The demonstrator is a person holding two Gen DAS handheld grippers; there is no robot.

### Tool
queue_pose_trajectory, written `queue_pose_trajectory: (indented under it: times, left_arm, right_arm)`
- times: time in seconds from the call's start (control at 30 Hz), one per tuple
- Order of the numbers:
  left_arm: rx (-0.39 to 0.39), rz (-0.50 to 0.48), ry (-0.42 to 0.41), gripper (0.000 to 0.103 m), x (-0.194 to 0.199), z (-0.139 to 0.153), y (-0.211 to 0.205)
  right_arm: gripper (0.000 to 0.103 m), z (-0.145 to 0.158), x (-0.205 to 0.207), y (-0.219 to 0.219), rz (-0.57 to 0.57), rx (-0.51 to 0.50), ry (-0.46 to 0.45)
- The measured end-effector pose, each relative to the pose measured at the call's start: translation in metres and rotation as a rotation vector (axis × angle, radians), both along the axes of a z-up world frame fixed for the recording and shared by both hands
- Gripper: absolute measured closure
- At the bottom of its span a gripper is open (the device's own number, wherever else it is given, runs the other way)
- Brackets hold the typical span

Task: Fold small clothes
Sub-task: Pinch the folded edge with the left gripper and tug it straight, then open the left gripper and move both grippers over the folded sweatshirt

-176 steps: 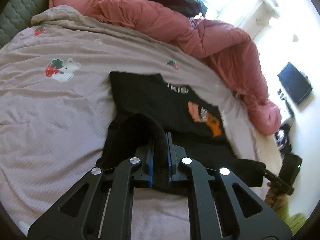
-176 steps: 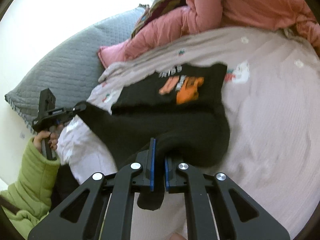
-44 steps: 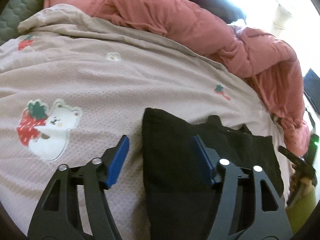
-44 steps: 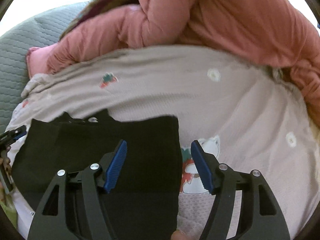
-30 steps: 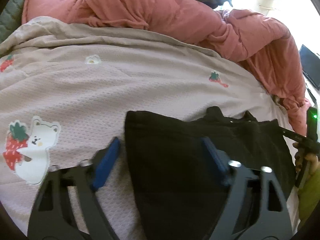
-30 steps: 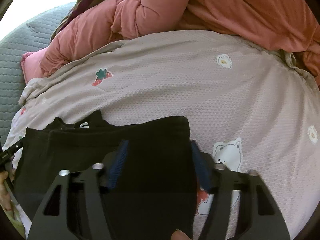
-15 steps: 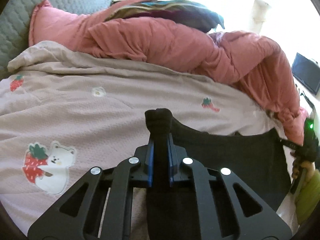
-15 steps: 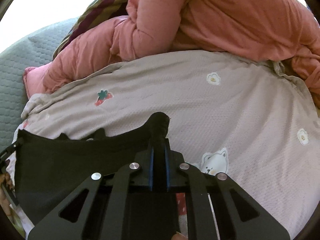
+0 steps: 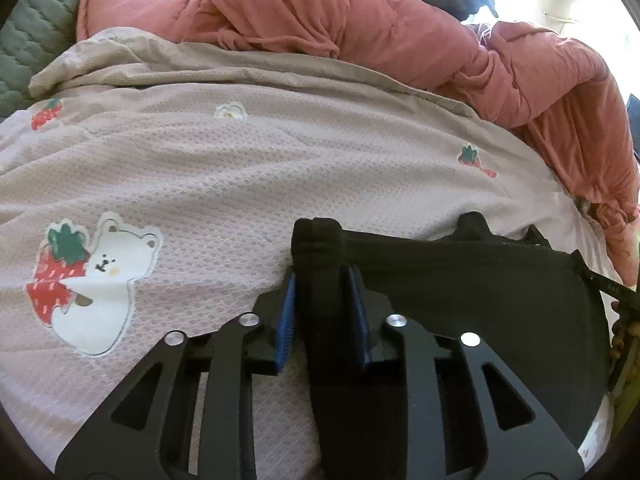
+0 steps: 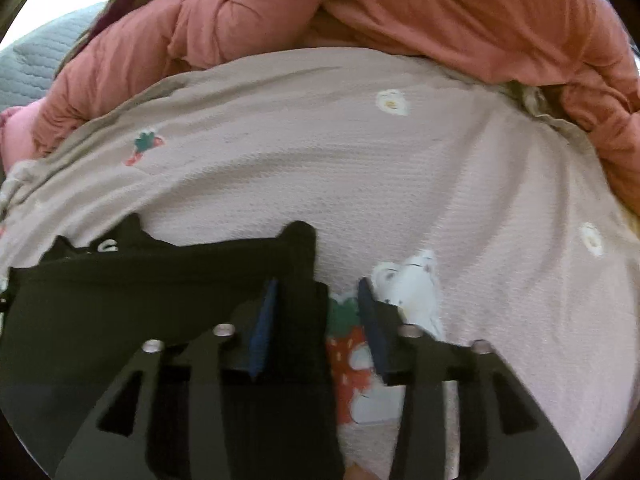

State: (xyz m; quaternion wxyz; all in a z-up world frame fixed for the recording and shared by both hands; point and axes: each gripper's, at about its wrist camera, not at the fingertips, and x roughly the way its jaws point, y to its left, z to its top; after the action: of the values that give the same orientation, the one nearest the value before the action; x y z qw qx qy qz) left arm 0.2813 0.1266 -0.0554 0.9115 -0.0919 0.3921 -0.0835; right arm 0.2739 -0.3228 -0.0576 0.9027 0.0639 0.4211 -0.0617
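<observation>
Half a second back both grippers were pinched tight on the black shirt (image 9: 460,280); now the left gripper (image 9: 322,312) and right gripper (image 10: 316,320) have just been opening, corners loose between their parted jaws. Shirt lies folded on the bedsheet (image 9: 240,168), at 6 o'clock.

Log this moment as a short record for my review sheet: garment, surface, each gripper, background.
garment: black garment, folded, lying flat on the bed
surface: pale bedsheet with bear and strawberry prints
left gripper: jaws just opening, the garment's bunched corner between its pads
right gripper: jaws just opening, the garment's edge beside one pad, the other over the bedsheet
background: pink duvet heaped behind
</observation>
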Motion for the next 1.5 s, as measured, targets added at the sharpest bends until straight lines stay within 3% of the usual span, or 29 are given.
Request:
queue_pose_trajectory:
  times: [0.07, 0.2, 0.27, 0.37, 0.5, 0.67, 0.93, 1.13, 1.23, 1.5]
  left_arm:
    - [0.022, 0.025, -0.012, 0.077, -0.005, 0.005, 0.002]
    - [0.066, 0.088, -0.056, 0.076, -0.022, 0.025, 0.006]
    - [0.047, 0.102, -0.065, 0.066, -0.028, 0.035, 0.008]
    - [0.006, 0.086, -0.067, 0.051, -0.039, 0.047, 0.003]
    - [-0.011, 0.045, -0.069, 0.046, -0.056, 0.055, -0.017]
    - [0.027, -0.039, -0.057, 0.039, -0.075, 0.054, -0.055]
    - [0.149, -0.109, 0.002, 0.038, -0.09, 0.03, -0.099]
    - [0.153, -0.107, 0.044, 0.038, -0.091, 0.014, -0.1]
    - [0.141, -0.109, 0.045, 0.038, -0.093, 0.011, -0.098]
    - [0.131, -0.108, 0.044, 0.038, -0.093, 0.008, -0.097]
  right_arm:
    - [0.05, 0.003, -0.007, 0.002, 0.01, -0.052, -0.005]
    - [0.046, 0.016, -0.026, 0.006, 0.019, -0.094, -0.035]
    - [0.04, 0.022, -0.036, 0.01, 0.037, -0.107, -0.055]
    - [0.038, 0.033, -0.053, 0.025, 0.086, -0.116, -0.09]
    - [0.035, 0.041, -0.074, 0.048, 0.162, -0.111, -0.123]
    - [0.032, 0.04, -0.087, 0.089, 0.291, -0.088, -0.113]
    - [0.03, 0.027, -0.098, 0.112, 0.348, -0.068, -0.067]
    - [0.027, 0.011, -0.096, 0.098, 0.298, -0.087, 0.019]
    - [0.02, 0.003, -0.094, 0.085, 0.277, -0.033, 0.045]
    - [0.019, -0.001, -0.094, 0.081, 0.268, 0.002, 0.049]
